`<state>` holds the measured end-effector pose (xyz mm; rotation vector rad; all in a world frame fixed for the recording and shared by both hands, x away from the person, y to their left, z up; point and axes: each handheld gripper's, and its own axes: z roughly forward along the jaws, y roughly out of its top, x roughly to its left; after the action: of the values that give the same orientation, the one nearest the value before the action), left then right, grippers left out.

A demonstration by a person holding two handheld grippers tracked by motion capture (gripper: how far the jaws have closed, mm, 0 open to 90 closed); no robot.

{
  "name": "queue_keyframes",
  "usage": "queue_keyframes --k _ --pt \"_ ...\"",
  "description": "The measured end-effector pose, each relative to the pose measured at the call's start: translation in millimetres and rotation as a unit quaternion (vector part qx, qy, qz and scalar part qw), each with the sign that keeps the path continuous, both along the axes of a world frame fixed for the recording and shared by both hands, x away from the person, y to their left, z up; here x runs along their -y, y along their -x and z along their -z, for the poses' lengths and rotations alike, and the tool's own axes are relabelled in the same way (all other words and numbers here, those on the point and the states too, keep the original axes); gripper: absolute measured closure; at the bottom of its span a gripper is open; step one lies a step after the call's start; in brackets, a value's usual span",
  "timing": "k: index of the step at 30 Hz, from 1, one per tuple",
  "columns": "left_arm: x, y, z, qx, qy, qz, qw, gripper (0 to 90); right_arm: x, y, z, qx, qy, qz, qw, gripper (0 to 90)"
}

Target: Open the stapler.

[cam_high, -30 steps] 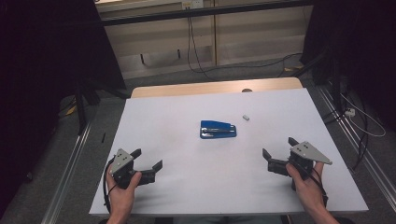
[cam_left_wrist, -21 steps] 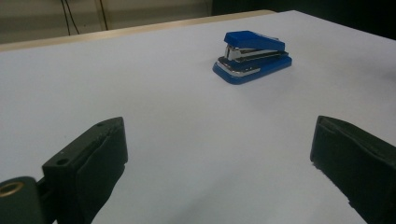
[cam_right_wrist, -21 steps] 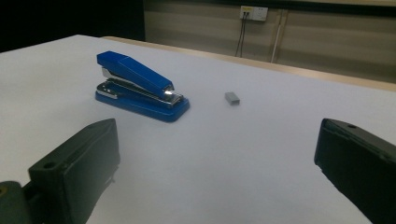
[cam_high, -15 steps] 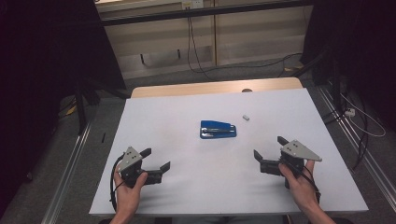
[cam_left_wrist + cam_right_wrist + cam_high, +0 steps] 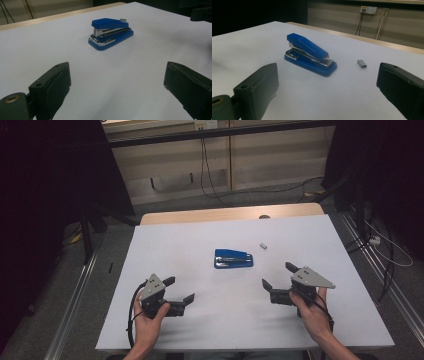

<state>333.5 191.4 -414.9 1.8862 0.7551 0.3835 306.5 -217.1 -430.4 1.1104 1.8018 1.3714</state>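
High view: white surface (image 5: 200, 245), blue stapler (image 5: 233, 258) at centre, lying closed. Left gripper (image 5: 178, 291) near-left, released, jaws wide, nothing held. Right gripper (image 5: 276, 279) near-right, same. Both well apart from stapler. Small staple block (image 5: 263, 245) just far-right of stapler.

The left gripper (image 5: 117, 87) hung low over the white table (image 5: 37, 45), jaws spread wide with nothing between them. Ahead sat a blue stapler (image 5: 110, 33), well apart from both jaws.
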Motion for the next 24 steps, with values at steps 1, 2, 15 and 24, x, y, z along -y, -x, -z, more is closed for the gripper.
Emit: queue_keyframes --k 1,2,15,24 --pt "1.0 -0.9 0.2 -0.003 0.005 0.003 1.0000 7.4 0.0 0.0 0.0 0.000 0.000 0.000 1.0000 3.8" --pt "1.5 -3.1 0.4 -0.007 0.012 0.006 0.9999 7.4 -1.7 -1.2 -0.1 -0.001 -0.002 -0.002 1.0000 3.8" --pt "22.1 -24.1 -0.1 0.005 0.014 0.010 0.9998 4.2 -27.8 -23.1 -3.6 -0.010 0.006 -0.032 0.9994 2.0" --pt "33.4 -41.5 -5.3 0.017 0.011 0.010 0.9998 3.6 -40.6 -37.7 -4.7 -0.006 0.011 -0.051 0.9986 7.3"
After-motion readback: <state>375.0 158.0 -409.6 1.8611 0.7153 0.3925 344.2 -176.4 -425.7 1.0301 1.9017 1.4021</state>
